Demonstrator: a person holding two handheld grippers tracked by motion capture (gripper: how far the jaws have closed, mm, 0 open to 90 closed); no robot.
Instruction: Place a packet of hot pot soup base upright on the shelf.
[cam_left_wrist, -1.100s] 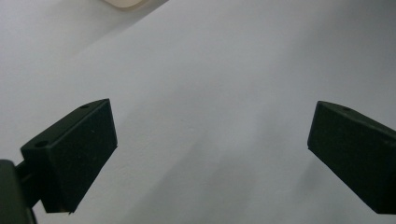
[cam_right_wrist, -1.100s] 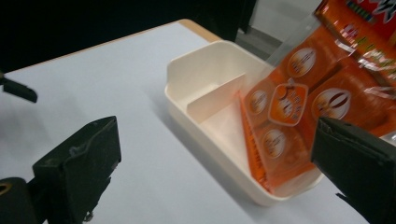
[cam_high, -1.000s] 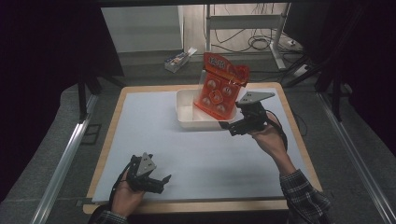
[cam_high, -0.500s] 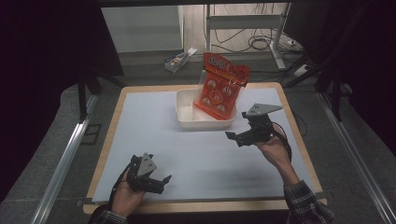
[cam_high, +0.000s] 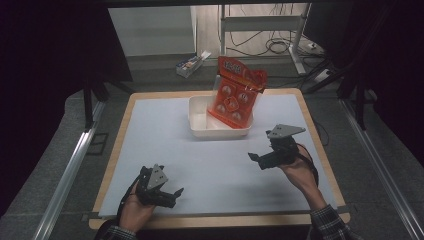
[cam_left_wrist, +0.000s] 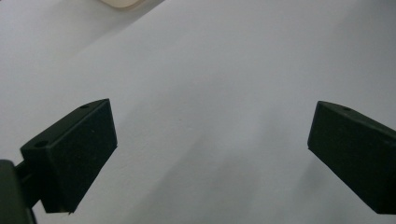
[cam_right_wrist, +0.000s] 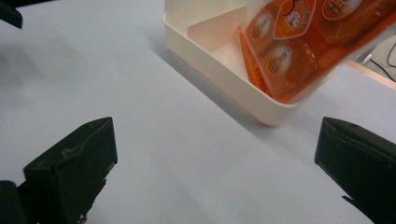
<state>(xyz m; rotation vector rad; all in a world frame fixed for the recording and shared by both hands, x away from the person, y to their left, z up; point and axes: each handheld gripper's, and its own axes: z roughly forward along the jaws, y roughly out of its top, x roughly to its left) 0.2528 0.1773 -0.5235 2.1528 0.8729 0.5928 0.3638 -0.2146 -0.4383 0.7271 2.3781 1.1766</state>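
Note:
An orange snack bag (cam_high: 235, 92) (cam_right_wrist: 303, 46) stands tilted in the right part of a white divided tray (cam_high: 200, 124) (cam_right_wrist: 210, 60) at the back middle of the pale mat. My right gripper (cam_high: 260, 161) (cam_right_wrist: 215, 172) hovers open to the front right of the tray, apart from it, with nothing between its jaws. Near the front edge at the left, my left gripper (cam_high: 172, 196) (cam_left_wrist: 210, 158) rests open over bare mat.
The pale mat (cam_high: 150, 140) lies on a wooden table (cam_high: 125, 120). A small box (cam_high: 192, 62) lies on the floor beyond the table, and cables (cam_high: 280, 47) trail further back. A metal rail (cam_high: 70, 165) runs along the left side.
My right gripper has let go of the orange bag and drawn back toward the front right. The bag stays leaning in the tray. The left gripper has not moved.

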